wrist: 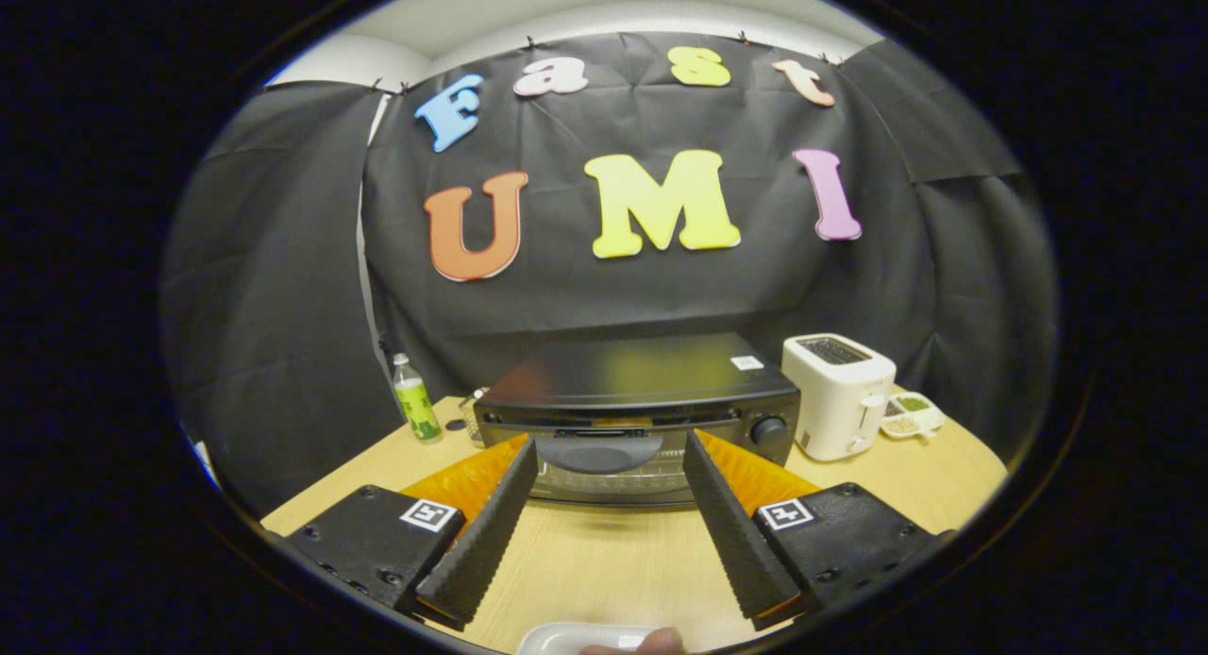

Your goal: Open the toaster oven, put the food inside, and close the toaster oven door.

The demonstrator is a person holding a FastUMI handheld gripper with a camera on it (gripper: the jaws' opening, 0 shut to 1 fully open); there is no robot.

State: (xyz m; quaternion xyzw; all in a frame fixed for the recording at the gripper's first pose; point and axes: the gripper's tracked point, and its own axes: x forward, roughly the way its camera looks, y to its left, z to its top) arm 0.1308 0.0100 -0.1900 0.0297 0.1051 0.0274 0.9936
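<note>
Held wide apart, the gripper grips nothing; its two fingers, long black wedges with ridged inner faces, frame the front of the toaster oven from either side, with orange panels and flat black blocks bearing small square markers behind them. Farthest left on the pale wood-grain table, a clear plastic bottle with a green label stands upright near the black cloth wall. Next, straight ahead of the fingertips, sits the toaster oven: a boxy black housing with a glossy flat top, its glass door shut, a curved handle across the door's upper edge and a round knob at its right. Just beside it stands a white, rounded pop-up toaster, and near that a small white divided tray holding greenish and tan bits. Close below the fingers, a white dish rim shows with a fingertip touching it.
</note>
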